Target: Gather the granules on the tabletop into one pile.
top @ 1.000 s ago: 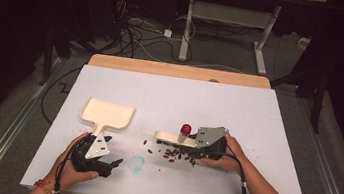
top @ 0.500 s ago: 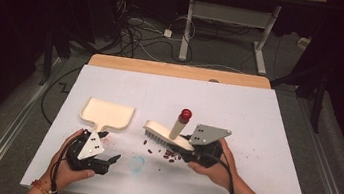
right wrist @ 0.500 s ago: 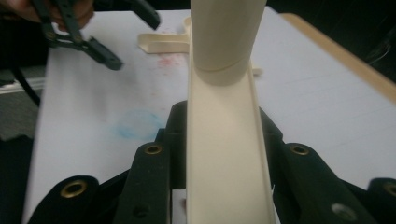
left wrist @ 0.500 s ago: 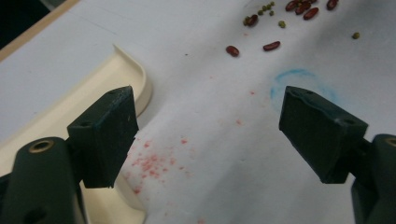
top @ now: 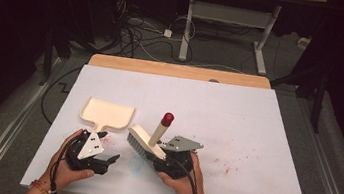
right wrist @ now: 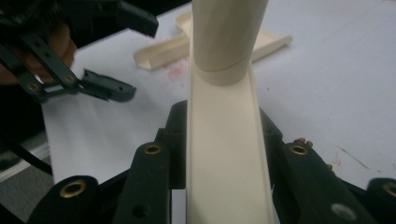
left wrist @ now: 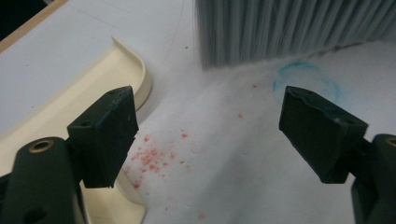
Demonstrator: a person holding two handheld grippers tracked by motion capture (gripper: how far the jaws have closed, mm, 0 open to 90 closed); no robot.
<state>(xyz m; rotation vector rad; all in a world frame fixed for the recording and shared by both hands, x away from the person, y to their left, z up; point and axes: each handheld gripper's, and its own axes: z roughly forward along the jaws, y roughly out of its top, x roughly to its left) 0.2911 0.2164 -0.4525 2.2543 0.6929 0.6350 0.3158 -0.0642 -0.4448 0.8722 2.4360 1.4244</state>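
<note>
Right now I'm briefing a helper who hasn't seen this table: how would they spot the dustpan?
On the white table, look at the near left part, just beyond the left gripper. The dustpan lies flat there, left of the brush. It is cream like the brush, but is a shallow open tray without bristles.

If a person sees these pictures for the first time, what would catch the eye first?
Probably the cream brush with its red-tipped handle, clamped in the right gripper near the table's front edge. Next, the cream dustpan to its left, beside the open left gripper, and red crumbs on the white table.
</note>
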